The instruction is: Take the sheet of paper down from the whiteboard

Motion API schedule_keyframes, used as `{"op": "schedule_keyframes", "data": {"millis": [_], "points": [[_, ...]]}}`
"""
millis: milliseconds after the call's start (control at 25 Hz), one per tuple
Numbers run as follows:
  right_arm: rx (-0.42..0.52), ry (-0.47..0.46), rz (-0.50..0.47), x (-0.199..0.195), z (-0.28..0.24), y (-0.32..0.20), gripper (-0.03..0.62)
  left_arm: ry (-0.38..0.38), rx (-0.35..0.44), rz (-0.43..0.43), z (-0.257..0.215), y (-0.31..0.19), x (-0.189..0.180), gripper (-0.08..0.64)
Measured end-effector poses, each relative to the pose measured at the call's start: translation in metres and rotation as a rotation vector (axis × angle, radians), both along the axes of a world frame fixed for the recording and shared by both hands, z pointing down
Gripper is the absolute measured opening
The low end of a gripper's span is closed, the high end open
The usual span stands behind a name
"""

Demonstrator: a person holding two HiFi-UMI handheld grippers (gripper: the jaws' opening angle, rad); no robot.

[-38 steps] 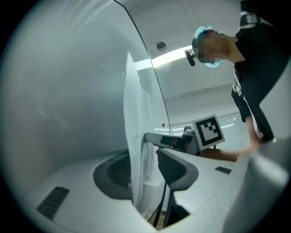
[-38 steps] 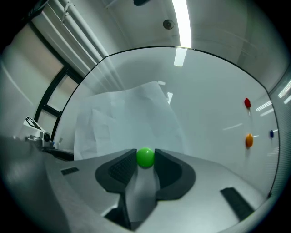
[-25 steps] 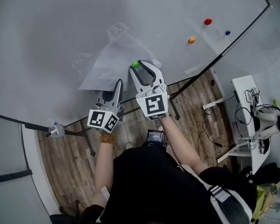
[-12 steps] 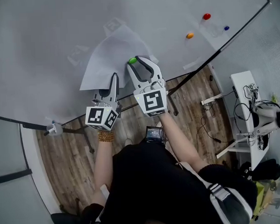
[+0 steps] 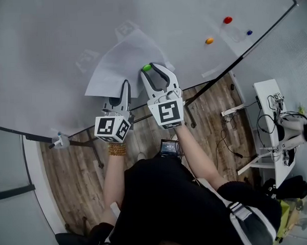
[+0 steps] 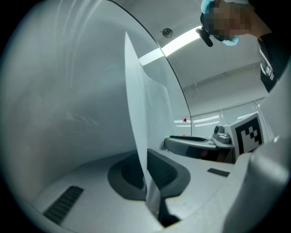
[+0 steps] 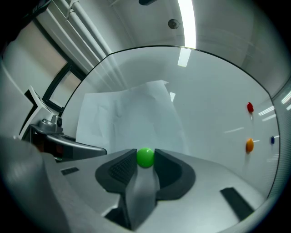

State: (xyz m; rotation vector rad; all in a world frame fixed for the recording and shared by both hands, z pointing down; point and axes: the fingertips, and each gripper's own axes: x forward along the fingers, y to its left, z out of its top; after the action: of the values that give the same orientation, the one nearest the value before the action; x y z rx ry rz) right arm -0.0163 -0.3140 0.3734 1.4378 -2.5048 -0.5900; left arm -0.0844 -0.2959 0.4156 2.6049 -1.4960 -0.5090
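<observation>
Holding the lower edge of the sheet of paper (image 6: 136, 113) in the left gripper (image 6: 148, 184), jaws pressed together with the thin edge nipped between the pads. Just to that gripper's right, gripping a green magnet (image 7: 145, 157) in the right gripper (image 7: 145, 160): pads kept apart by the width of the ball and touching it on both sides, so pinching it, by the look of things.

Beyond both sets of tips, seeing the sheet against the whiteboard (image 5: 50, 37), bowed and lifting off it on the left gripper's side, pinned low down under the green magnet. No other magnet seen on the sheet. Farther off, well to the right of the right gripper, noting a red magnet (image 5: 228, 20), an orange magnet (image 5: 209, 41) and a blue magnet (image 5: 249, 34) on bare board, clear of the paper.

Handling, as a judgement: very light, limp, easily creased or torn, and apt to flop and swing once freed. Best taken at an edge or corner, as in the left gripper's hold now, with a flat firm pinch and no tugging. Likely next: pulling the green magnet straight off the board while keeping the left pinch steady. Dragging the paper from under a seated magnet risks a rip there. Could also slip between smooth pads if the pinch loosens.
</observation>
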Motion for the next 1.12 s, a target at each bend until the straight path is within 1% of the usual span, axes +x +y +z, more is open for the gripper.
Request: {"op": "schedule_keyframes", "data": {"millis": [600, 880, 1120], "points": [[-0.001, 0.001, -0.009, -0.001, -0.001, 0.002, 0.12, 0.001, -0.009, -0.01, 0.001, 0.002, 0.0, 0.009], [0.004, 0.02, -0.024, -0.002, -0.002, 0.008, 0.12, 0.0, -0.005, -0.014, -0.004, 0.006, 0.001, 0.009], [-0.001, 0.021, -0.019, 0.003, 0.001, 0.012, 0.12, 0.002, -0.015, -0.037, -0.001, 0.012, -0.003, 0.009]]}}
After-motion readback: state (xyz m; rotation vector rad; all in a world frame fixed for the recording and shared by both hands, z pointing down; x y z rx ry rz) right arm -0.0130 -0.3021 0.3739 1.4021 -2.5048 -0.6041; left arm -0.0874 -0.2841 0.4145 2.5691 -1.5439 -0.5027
